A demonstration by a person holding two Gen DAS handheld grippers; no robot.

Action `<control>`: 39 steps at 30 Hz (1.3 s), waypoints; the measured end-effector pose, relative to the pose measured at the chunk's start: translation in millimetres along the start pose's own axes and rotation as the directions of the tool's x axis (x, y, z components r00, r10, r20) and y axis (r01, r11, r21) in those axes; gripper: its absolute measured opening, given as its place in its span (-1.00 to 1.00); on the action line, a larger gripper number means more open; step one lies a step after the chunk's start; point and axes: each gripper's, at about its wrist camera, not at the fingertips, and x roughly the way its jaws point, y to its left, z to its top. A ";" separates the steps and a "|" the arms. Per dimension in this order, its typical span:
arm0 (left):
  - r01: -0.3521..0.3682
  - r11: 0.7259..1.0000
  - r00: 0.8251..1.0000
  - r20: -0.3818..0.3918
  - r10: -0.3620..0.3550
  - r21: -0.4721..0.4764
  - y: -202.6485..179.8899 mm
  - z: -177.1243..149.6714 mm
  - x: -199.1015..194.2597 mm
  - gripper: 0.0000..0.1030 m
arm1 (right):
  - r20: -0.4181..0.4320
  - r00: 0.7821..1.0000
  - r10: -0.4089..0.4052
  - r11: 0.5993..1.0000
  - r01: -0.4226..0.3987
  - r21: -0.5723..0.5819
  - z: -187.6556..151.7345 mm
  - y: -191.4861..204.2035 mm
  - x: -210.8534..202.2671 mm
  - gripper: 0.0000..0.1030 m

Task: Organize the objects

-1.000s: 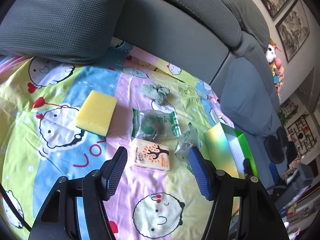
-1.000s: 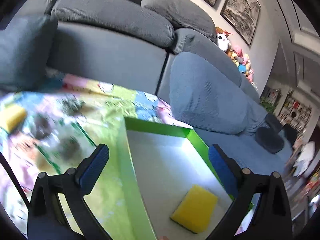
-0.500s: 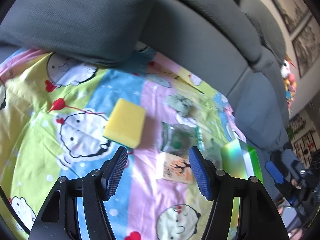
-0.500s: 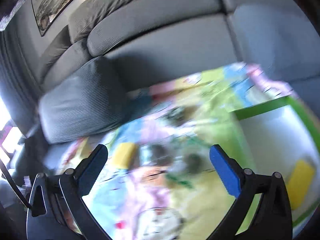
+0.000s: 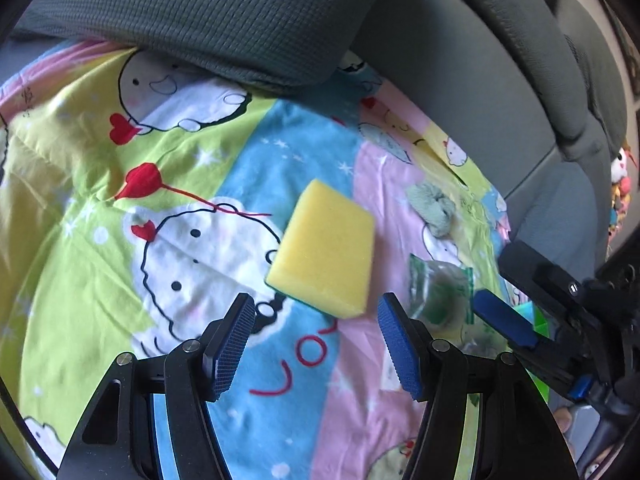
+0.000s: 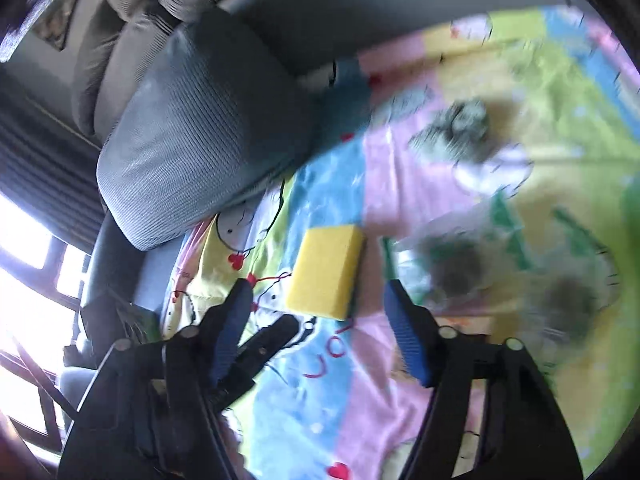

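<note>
A yellow sponge lies on the cartoon-print blanket, just ahead of my open, empty left gripper. In the right wrist view the same sponge sits just ahead of my open, empty right gripper. The right gripper's blue finger shows at the right of the left wrist view. A clear packet with green print and a grey-green crumpled cloth lie to the right of the sponge. A sliver of the green box shows behind the right gripper.
A grey cushion rests on the blanket's far edge against the grey sofa back. Blurred dark packets lie right of the sponge in the right wrist view. Plush toys sit at the far right.
My right gripper has swung left from over the green box to the yellow sponge on the blanket. My left gripper has moved in toward that sponge, now between its fingertips' line.
</note>
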 end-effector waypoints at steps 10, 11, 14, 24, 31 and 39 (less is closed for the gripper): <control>0.012 0.999 0.999 0.031 -0.013 0.039 -0.2 9.4 16.4 0.24 | -0.116 0.993 -0.032 0.999 0.028 -0.039 3.6 5.4 75.7 0.04; 0.012 0.999 1.000 0.028 -0.013 0.050 -0.4 10.6 19.2 0.24 | -0.117 0.992 -0.045 0.998 0.040 -0.043 4.1 5.2 79.9 0.04; 0.030 0.998 1.000 -0.002 -0.030 0.055 0.3 11.5 31.2 0.02 | -0.142 0.989 -0.050 0.998 0.045 -0.038 6.3 1.2 91.2 -0.02; 0.010 0.988 0.998 0.053 -0.018 0.151 -14.3 4.3 8.5 -0.25 | -0.143 0.987 -0.074 0.995 0.064 -0.070 -2.2 3.6 95.3 -0.02; 0.144 0.959 0.977 0.118 -0.177 0.243 -39.2 -10.8 -36.3 -0.25 | 0.054 0.996 -0.074 0.990 0.080 -0.117 -15.7 27.8 16.4 0.00; 0.293 0.898 0.929 0.125 -0.349 0.329 -57.3 -25.4 -66.9 -0.25 | 0.241 0.957 -0.160 0.975 0.191 -0.110 -43.1 53.7 -48.1 0.01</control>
